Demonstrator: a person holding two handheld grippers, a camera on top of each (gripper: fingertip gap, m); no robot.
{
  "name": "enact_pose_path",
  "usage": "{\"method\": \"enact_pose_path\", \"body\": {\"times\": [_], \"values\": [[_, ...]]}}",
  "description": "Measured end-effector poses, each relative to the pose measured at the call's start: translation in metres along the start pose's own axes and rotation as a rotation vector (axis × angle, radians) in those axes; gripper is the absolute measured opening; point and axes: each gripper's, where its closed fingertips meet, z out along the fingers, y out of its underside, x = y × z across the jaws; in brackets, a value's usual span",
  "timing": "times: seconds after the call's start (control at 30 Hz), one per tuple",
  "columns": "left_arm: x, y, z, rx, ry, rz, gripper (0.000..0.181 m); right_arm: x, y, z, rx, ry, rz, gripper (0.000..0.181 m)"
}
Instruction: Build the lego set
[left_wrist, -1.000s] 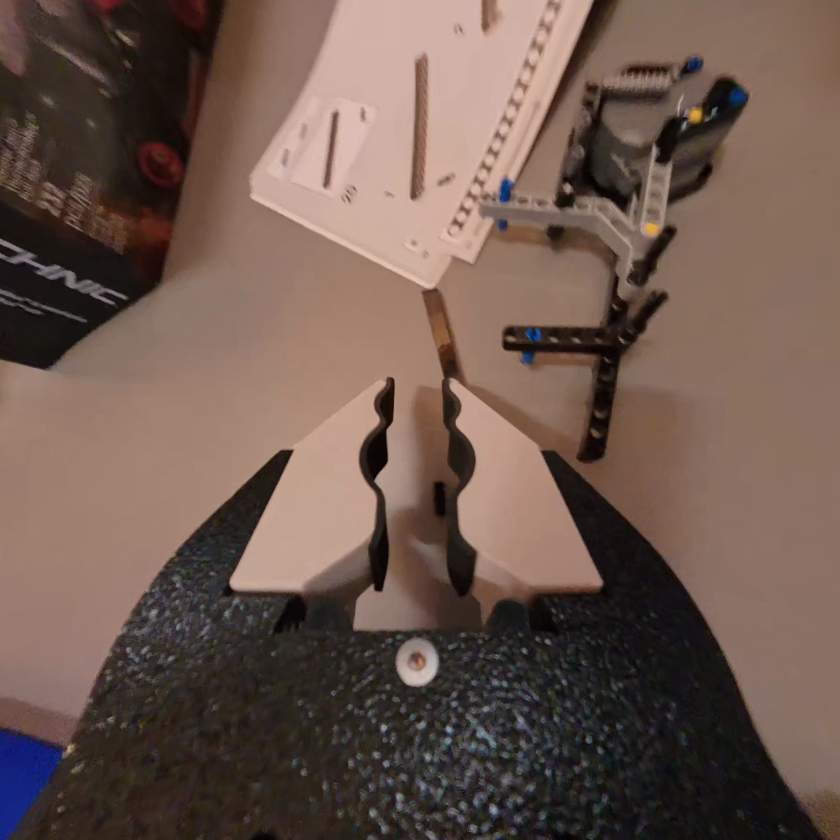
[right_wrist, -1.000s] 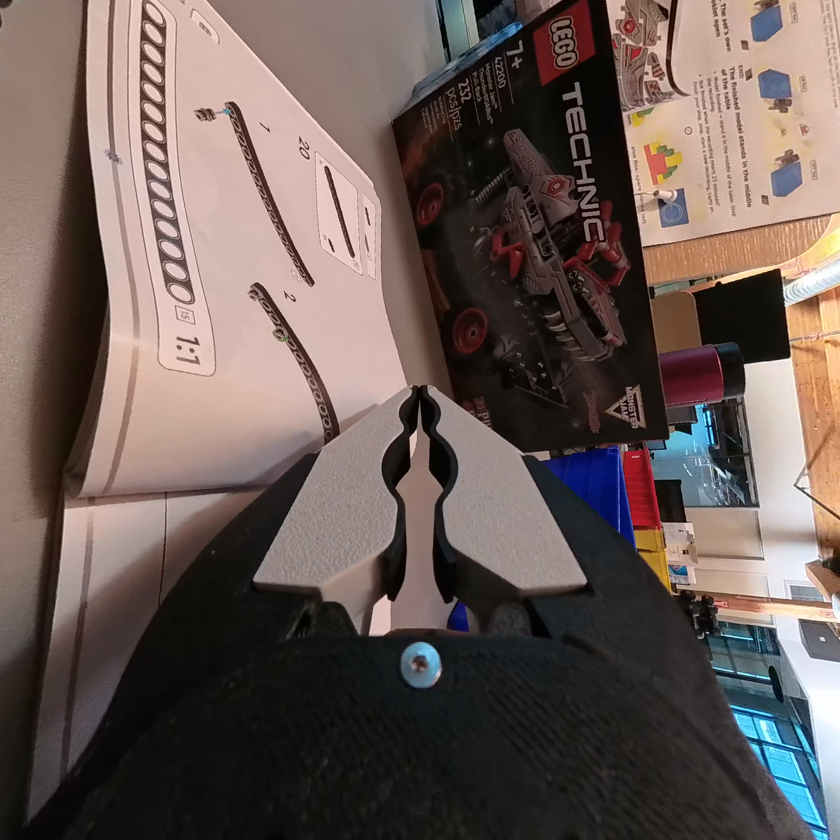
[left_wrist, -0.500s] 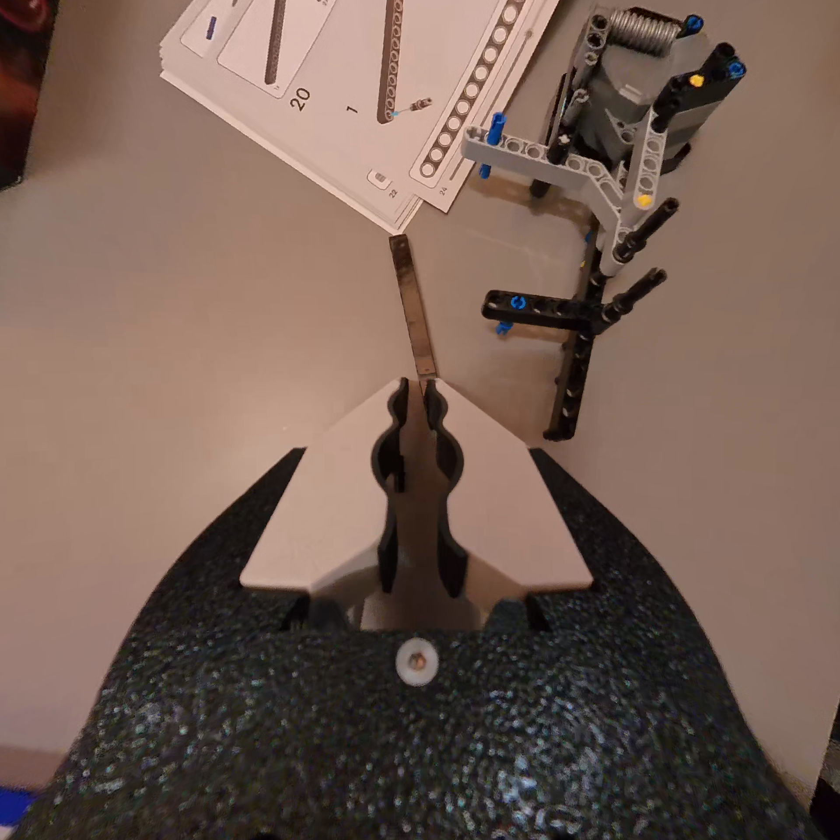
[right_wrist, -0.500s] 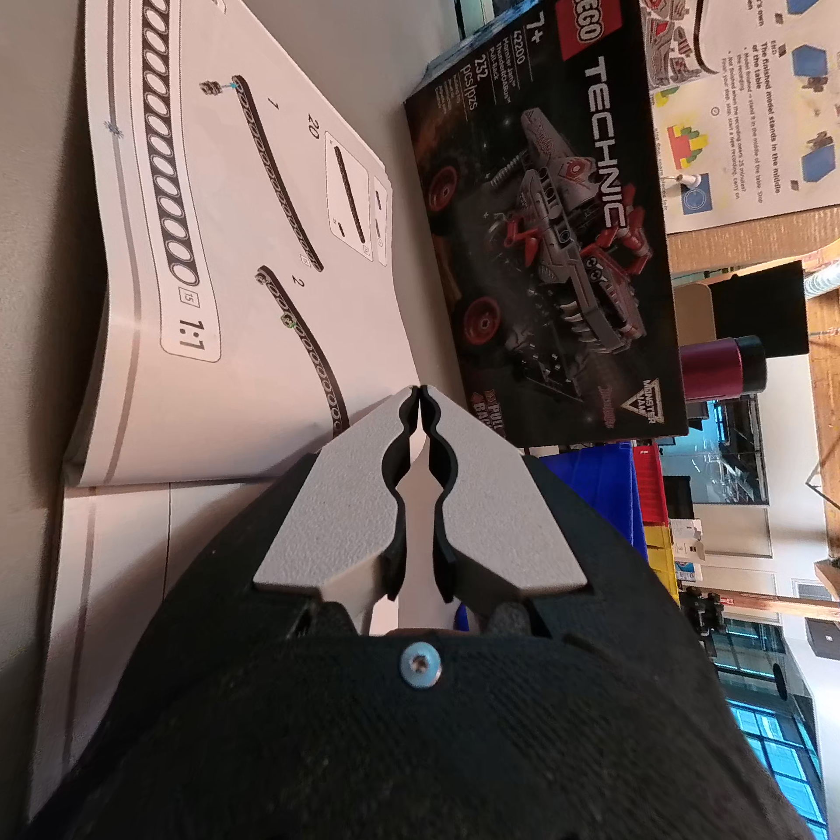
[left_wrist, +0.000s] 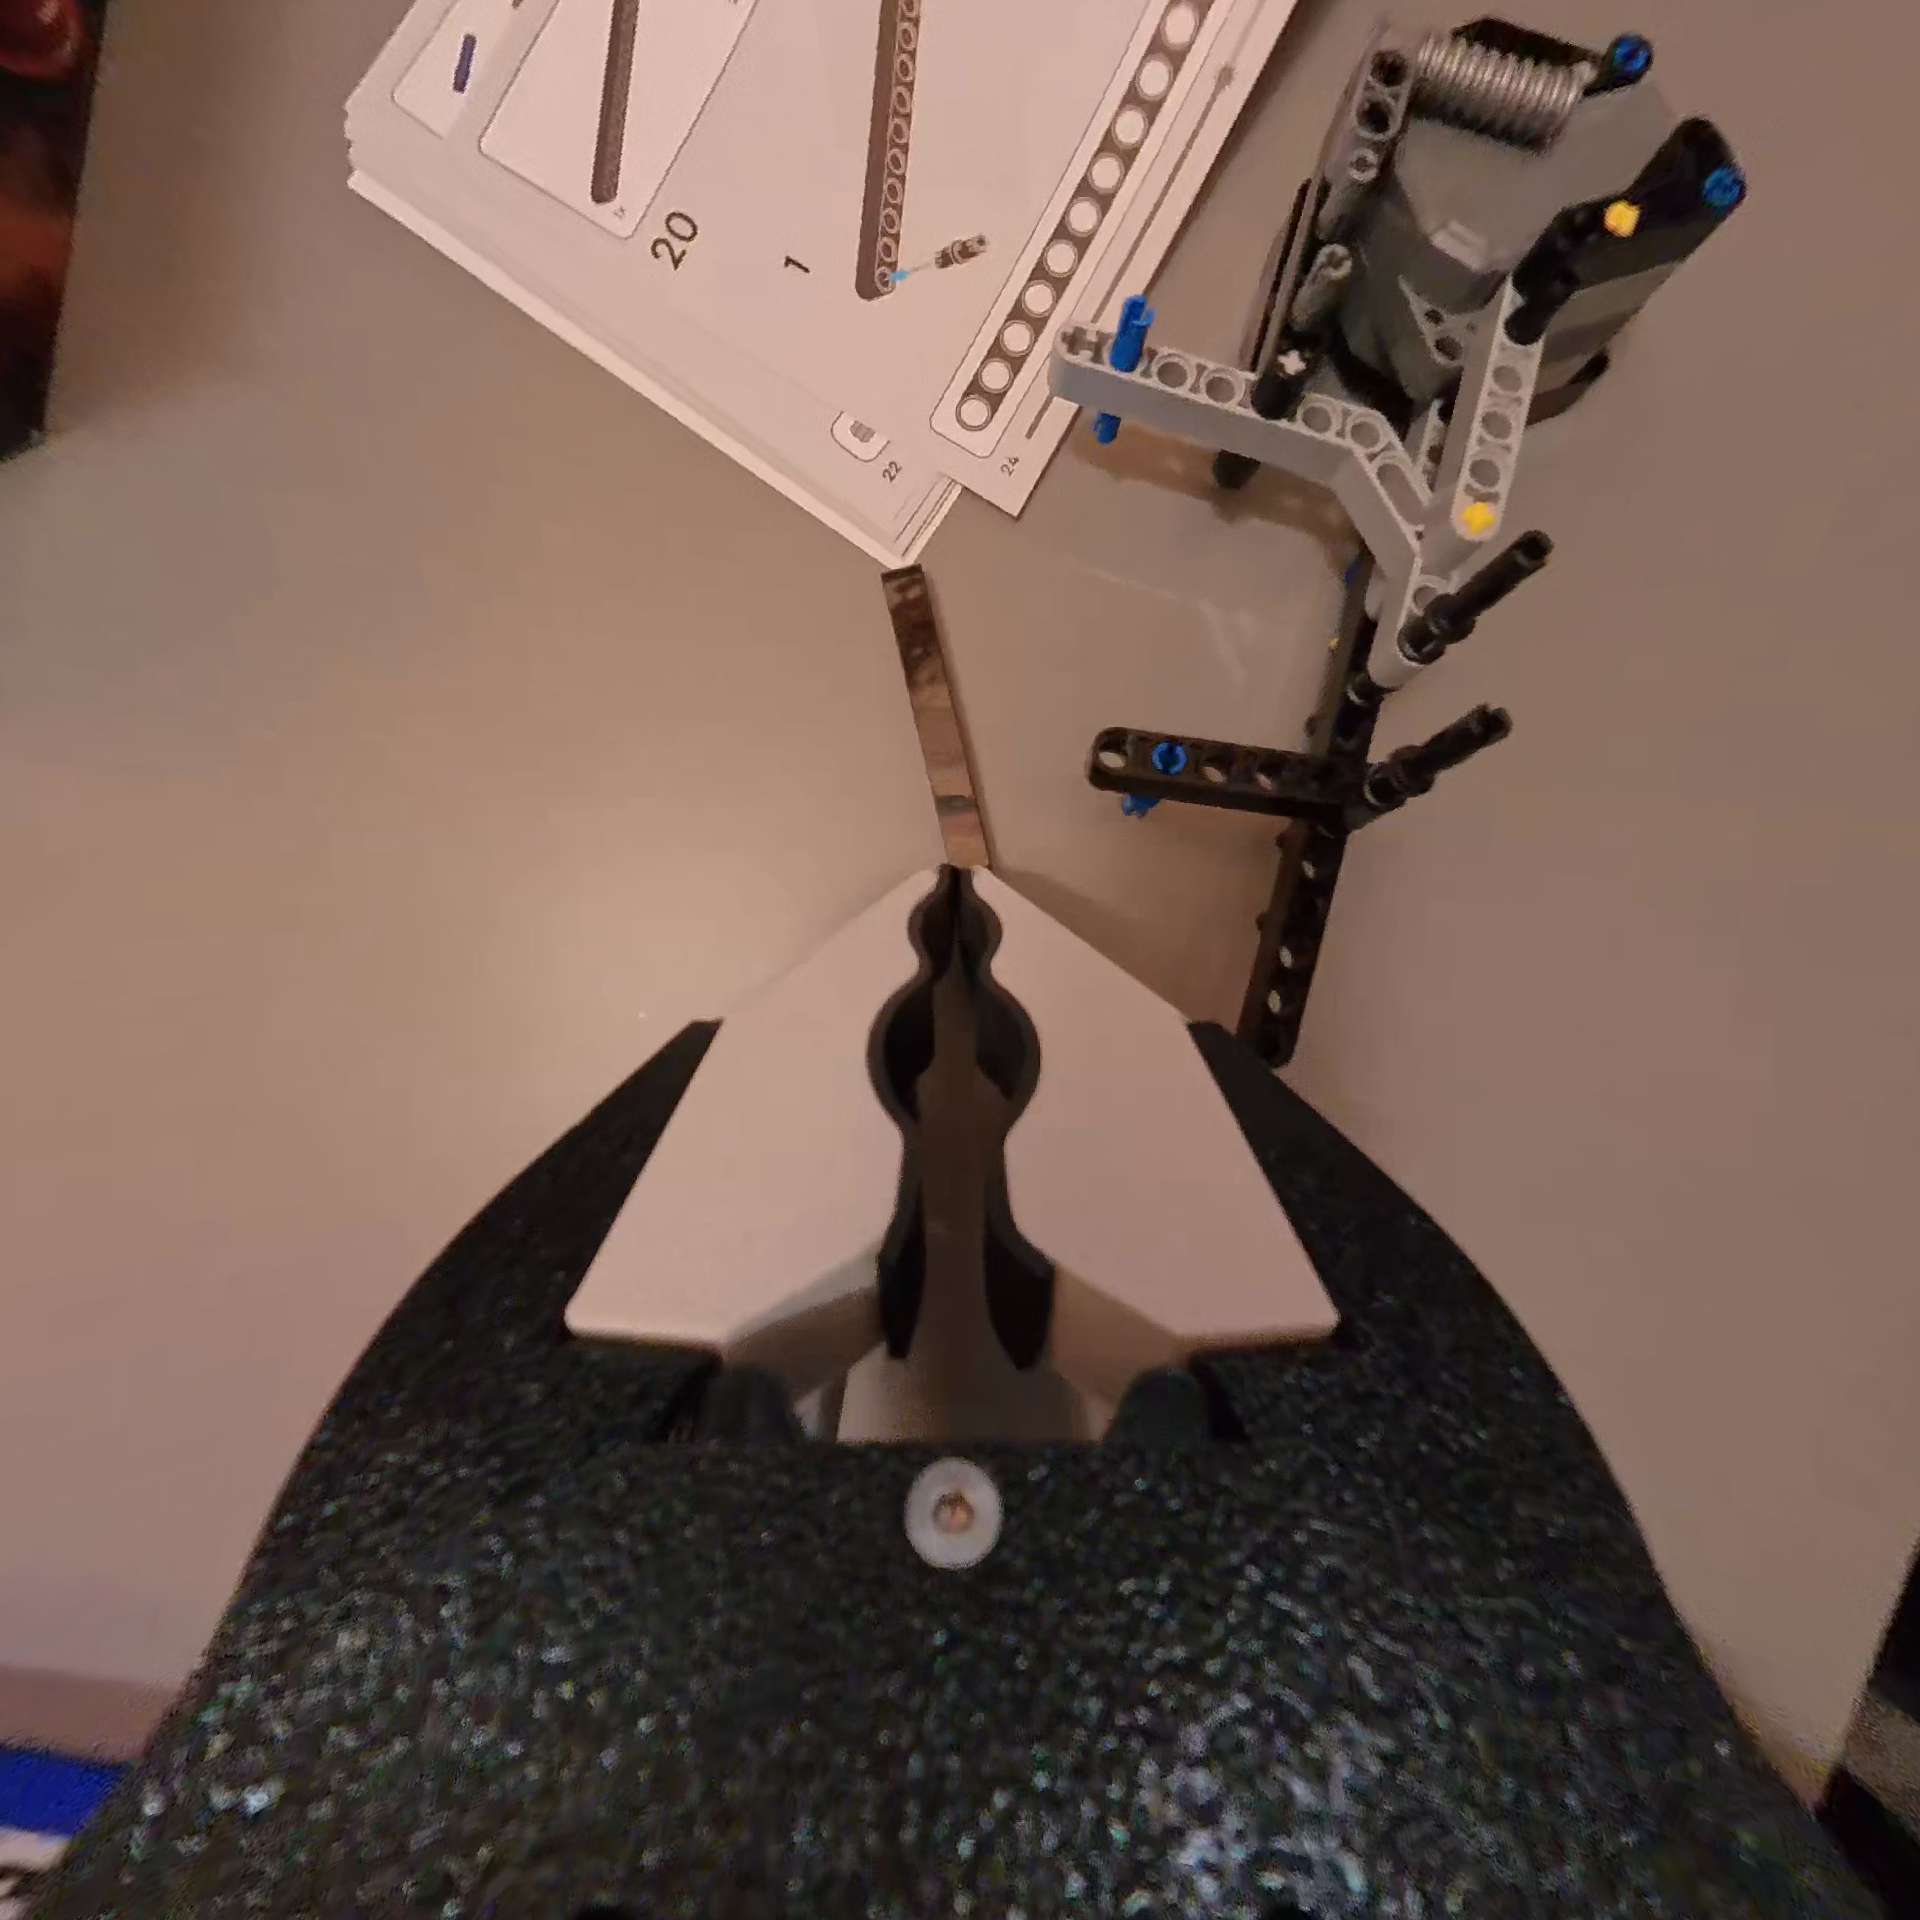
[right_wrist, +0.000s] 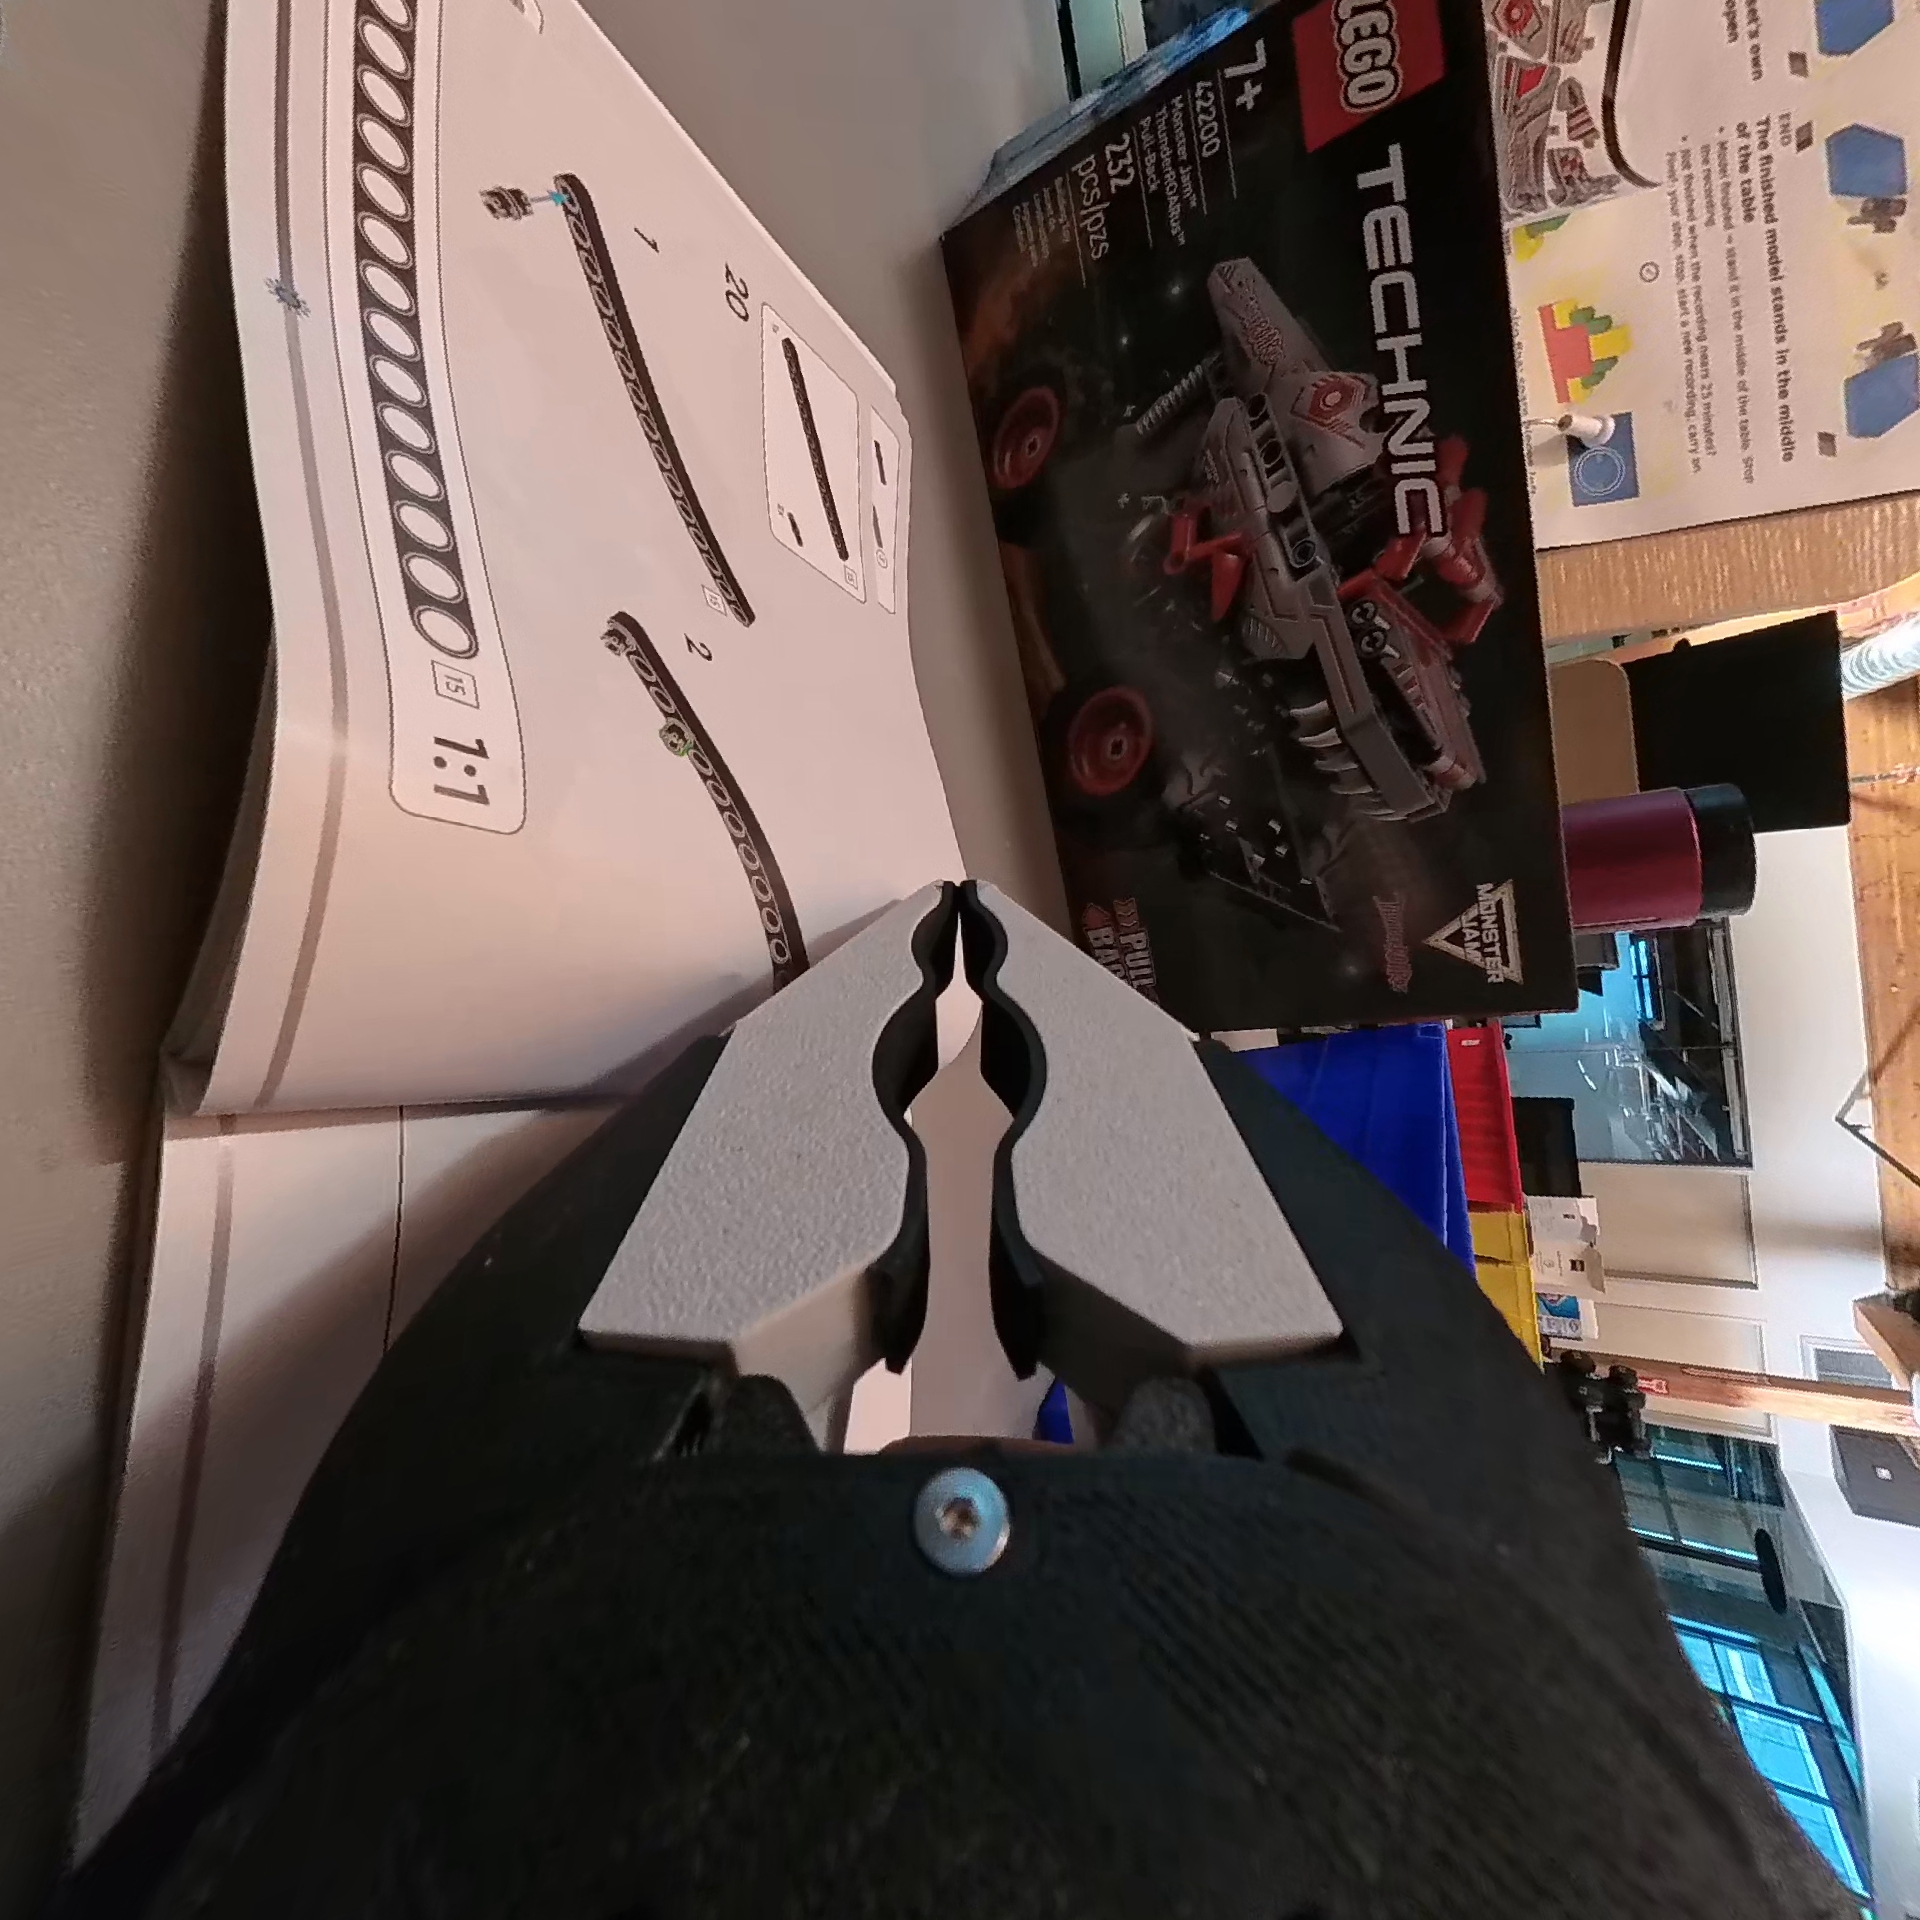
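Observation:
My left gripper (left_wrist: 956, 878) is shut on a long black beam (left_wrist: 930, 717), seen edge-on, which sticks out ahead toward the booklet corner. To its right stands the part-built model (left_wrist: 1455, 312): a grey motor block with a spring, light grey beams, black beams (left_wrist: 1299, 894) and blue and yellow pins. The open instruction booklet (left_wrist: 810, 208) lies behind. My right gripper (right_wrist: 958, 899) is shut and empty, hovering over the same booklet (right_wrist: 582, 582), which curls up off the table.
The black set box (right_wrist: 1278, 540) stands behind the booklet. A dark red bottle (right_wrist: 1652, 857), blue, red and yellow bins (right_wrist: 1371, 1132) and a printed sheet (right_wrist: 1704, 239) sit beyond it. The beige table (left_wrist: 364, 831) is bare left of the beam. The grippers' ends are close to 25 cm from one another.
My left gripper went from open to shut on the black beam and now holds it. The booklet and model slid down and nearer in its view. My right gripper drifted slightly, still shut.

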Motion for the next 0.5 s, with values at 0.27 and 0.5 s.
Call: {"method": "enact_pose_path", "body": {"times": [0.27, 0.5], "values": [[0.001, -0.008, -0.004, 0.029, -0.006, 0.003, 0.013, 0.004, -0.006, -0.003, 0.019, 0.014, 0.001, 0.0], [-0.005, 0.002, 0.005, -0.032, -0.035, 0.055, 0.005, -0.012, -0.039, -0.016, 0.231, -0.24, 0.365, 0.016]]}}
